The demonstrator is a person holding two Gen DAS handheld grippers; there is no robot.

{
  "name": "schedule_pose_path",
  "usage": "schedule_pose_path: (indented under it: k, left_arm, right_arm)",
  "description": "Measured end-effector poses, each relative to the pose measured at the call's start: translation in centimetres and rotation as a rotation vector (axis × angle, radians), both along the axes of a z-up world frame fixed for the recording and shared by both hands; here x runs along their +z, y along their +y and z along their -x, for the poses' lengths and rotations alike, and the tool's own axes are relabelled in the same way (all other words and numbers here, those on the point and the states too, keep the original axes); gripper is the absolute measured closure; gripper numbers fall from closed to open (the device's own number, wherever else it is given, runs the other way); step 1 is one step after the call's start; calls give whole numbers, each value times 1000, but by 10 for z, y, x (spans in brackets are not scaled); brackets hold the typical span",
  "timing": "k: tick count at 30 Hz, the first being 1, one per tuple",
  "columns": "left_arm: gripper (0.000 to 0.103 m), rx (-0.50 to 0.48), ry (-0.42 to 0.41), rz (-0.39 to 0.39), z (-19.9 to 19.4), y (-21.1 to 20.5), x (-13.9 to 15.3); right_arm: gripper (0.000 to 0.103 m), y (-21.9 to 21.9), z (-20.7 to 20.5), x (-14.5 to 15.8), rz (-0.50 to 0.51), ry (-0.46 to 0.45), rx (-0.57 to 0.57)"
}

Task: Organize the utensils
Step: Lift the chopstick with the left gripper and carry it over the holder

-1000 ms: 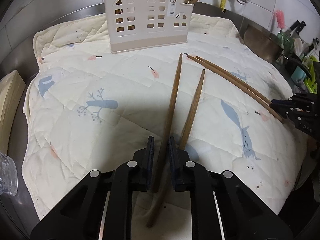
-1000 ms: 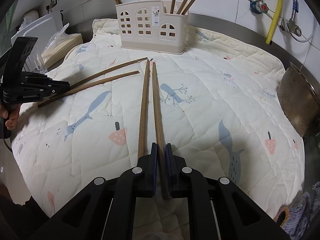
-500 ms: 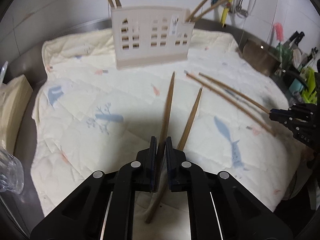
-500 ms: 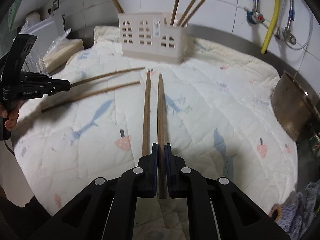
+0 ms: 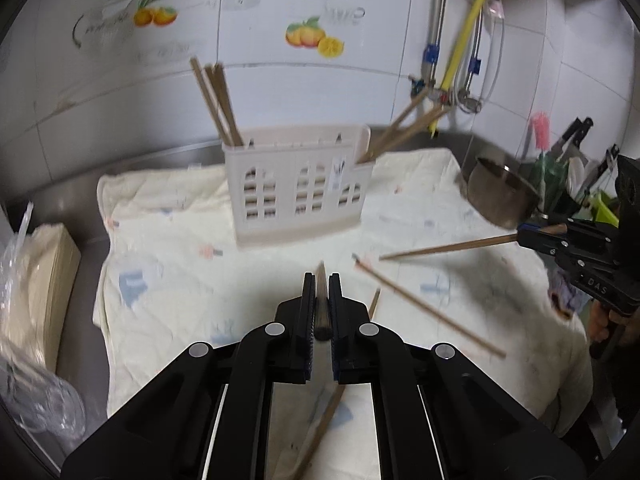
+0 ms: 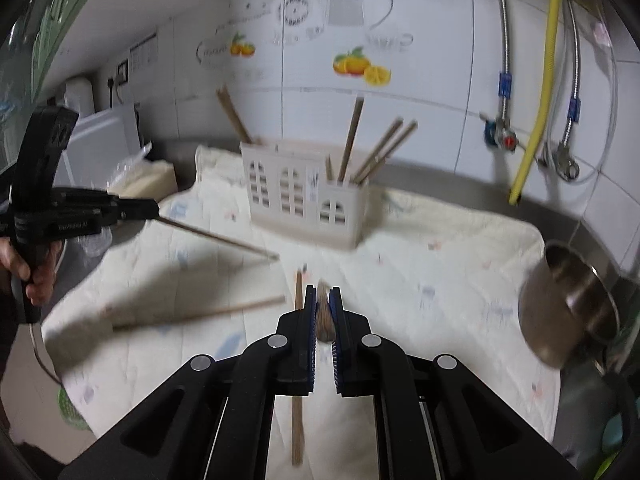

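Observation:
My left gripper [image 5: 321, 292] is shut on a wooden chopstick [image 5: 321, 308], lifted off the quilted cloth [image 5: 168, 256] and pointing at the cream utensil holder [image 5: 296, 188]. My right gripper [image 6: 323, 304] is shut on another chopstick [image 6: 325, 316], also lifted and aimed at the holder [image 6: 304, 200]. Each gripper shows in the other's view, the right one [image 5: 520, 236] and the left one [image 6: 156, 212], with its chopstick sticking out. One chopstick [image 5: 428, 308] and another [image 5: 324, 420] lie on the cloth. The holder has several chopsticks standing in it.
A steel pot [image 6: 572, 308] sits at the cloth's right edge. A stack of cream cloths [image 5: 36, 280] and clear plastic [image 5: 36, 396] lie at the left. Pipes and a yellow hose [image 6: 536, 92] run down the tiled wall behind.
Both grippers have lifted their chopsticks off the cloth and tilted up toward the holder. Two chopsticks stay lying on the cloth.

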State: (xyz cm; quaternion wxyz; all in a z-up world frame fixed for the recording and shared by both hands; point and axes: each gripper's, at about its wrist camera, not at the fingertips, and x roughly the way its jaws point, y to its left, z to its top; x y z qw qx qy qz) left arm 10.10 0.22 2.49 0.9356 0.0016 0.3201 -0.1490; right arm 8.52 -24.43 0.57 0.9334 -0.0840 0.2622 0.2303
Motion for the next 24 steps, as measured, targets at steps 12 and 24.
schedule_pose_path:
  k: [12, 24]
  left_arm:
    - [98, -21, -59, 30, -35, -5, 62]
    - [98, 1, -229, 44, -56, 3, 159]
  right_arm:
    - [97, 12, -39, 88, -47, -51, 44]
    - [97, 28, -62, 152, -81, -96, 116]
